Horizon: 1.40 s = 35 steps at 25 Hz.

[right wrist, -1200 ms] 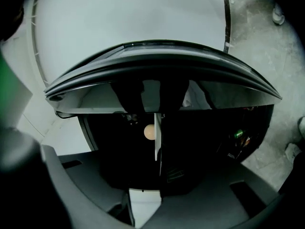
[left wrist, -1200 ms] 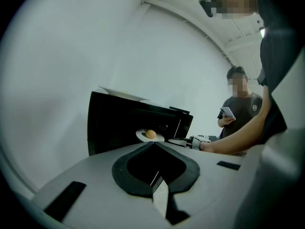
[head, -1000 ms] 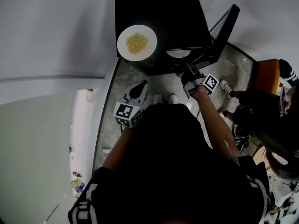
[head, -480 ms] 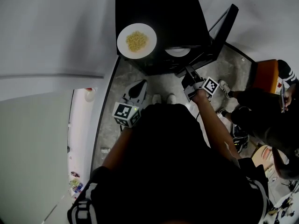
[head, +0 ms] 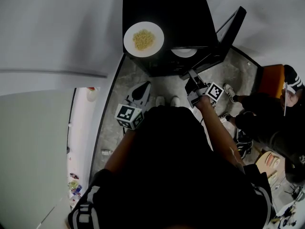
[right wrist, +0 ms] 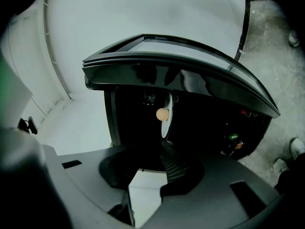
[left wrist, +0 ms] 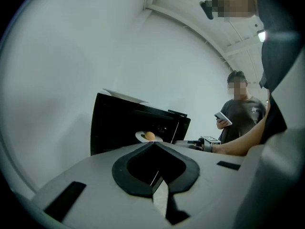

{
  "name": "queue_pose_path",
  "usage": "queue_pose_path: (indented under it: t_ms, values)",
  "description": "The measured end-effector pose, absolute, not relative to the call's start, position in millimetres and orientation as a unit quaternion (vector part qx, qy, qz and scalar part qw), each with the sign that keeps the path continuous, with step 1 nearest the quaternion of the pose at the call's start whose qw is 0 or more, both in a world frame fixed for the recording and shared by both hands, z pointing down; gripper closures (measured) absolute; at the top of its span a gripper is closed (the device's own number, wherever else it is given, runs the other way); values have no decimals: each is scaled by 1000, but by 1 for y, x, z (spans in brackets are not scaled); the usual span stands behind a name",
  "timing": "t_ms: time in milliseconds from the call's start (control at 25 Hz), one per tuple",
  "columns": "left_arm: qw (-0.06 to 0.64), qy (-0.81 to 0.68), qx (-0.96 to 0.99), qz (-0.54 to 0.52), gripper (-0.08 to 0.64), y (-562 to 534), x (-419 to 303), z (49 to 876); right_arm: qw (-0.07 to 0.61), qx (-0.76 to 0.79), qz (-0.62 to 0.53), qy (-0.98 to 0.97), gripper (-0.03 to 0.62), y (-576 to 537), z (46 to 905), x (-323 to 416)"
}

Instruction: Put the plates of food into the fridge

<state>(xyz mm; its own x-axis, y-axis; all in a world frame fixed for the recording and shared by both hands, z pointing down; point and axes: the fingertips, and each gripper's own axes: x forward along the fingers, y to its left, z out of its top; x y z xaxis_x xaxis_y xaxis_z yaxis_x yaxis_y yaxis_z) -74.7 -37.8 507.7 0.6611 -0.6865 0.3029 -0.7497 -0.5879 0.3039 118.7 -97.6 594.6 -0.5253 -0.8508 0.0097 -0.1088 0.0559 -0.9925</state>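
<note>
A black mini fridge [head: 167,18] stands on the floor with its door [head: 229,31] swung open to the right. On its top lies a white plate of yellow food [head: 143,39]. Inside, on a shelf, rests a second white plate [head: 183,52] carrying a round tan piece of food [right wrist: 162,113]. My right gripper [head: 191,75] is just in front of the opening, level, open, with nothing between its fingers and clear of that plate. My left gripper [head: 141,90] hangs left of the fridge front, shut and empty; its view shows the inner plate [left wrist: 148,136] and the right gripper [left wrist: 193,142].
A bystander holding a phone [left wrist: 240,113] stands to the right near an orange seat [head: 271,78]. A white wall [head: 57,32] runs behind and left of the fridge. Grey concrete floor [head: 162,87] lies between me and the fridge.
The right gripper has drawn back a little from the fridge opening toward me. The left gripper has stayed in place.
</note>
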Motion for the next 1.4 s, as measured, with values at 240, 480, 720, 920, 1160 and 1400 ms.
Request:
queue_pose_path:
  t_ms: [240,480,720,920,1160,1400]
  values:
    - [216,-409,886,47,538,-36,-81,502,323,-355,-583,656,476,-88,580,108]
    - [216,-410,885,49,538,-34,-83,505,316,-346,-580,667,476,-86,569,100]
    - [217,-415,882,47,538,-30,-89,505,323,-329,-586,667,476,-88,548,82]
    - [218,-421,879,46,538,-28,-96,505,343,-297,-596,663,476,-95,529,61]
    - [221,-431,873,45,538,-23,-106,507,338,-274,-605,667,476,-102,516,38]
    - [222,-439,869,49,538,-25,-115,509,335,-249,-604,679,476,-112,496,18]
